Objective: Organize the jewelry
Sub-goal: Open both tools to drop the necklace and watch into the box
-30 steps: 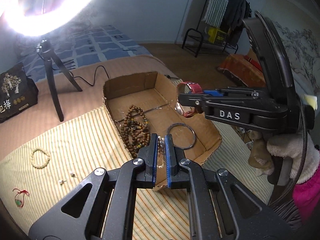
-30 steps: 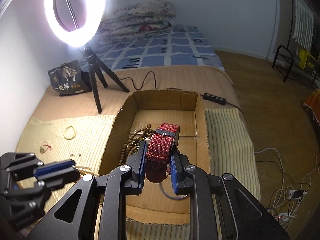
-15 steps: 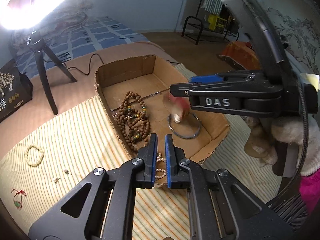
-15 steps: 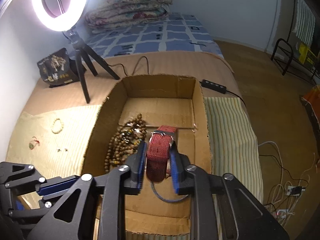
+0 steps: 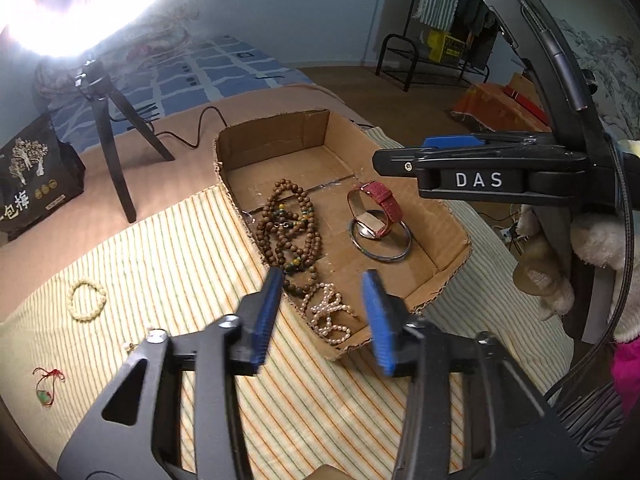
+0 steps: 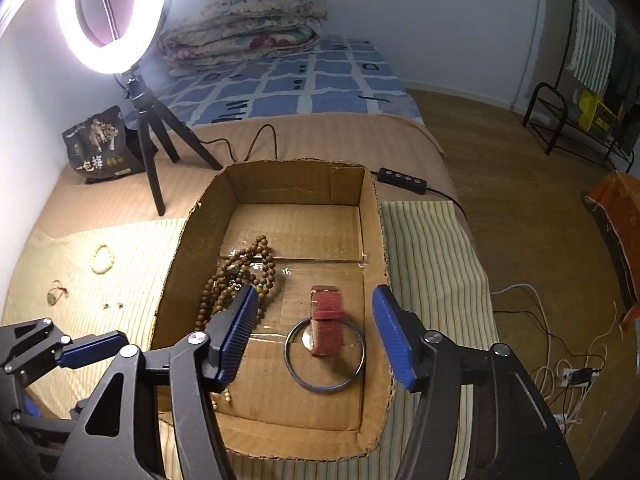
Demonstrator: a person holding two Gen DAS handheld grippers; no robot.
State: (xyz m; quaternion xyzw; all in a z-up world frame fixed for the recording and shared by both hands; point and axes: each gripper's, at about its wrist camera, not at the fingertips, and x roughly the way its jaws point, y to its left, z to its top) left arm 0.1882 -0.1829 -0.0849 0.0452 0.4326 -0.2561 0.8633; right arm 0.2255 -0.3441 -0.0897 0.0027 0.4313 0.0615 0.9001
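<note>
While both tongs stand spread with nothing between their blue pads, the red-strapped watch (image 6: 327,322) lies on the floor of the cardboard box (image 6: 370,216), its case resting inside the metal bangle (image 6: 325,355) and touching it. Above the box the right gripper (image 6: 316,336) hangs with the watch showing in its gap; the left gripper (image 5: 326,316) hovers over the box's near corner, above the pearl strand (image 5: 328,312) lying inside. Along the box's left wall sprawls the wooden bead necklace (image 5: 290,232) (a heap of brown loops, a few green beads among them). Outside the box, to its left on the striped cloth (image 5: 168,264), lie a cream bead bracelet (image 5: 86,300), a red-corded pendant (image 5: 46,386) and small earrings (image 6: 112,304). Beyond the box stands a ring light (image 6: 112,16) on its tripod (image 6: 152,140).
</note>
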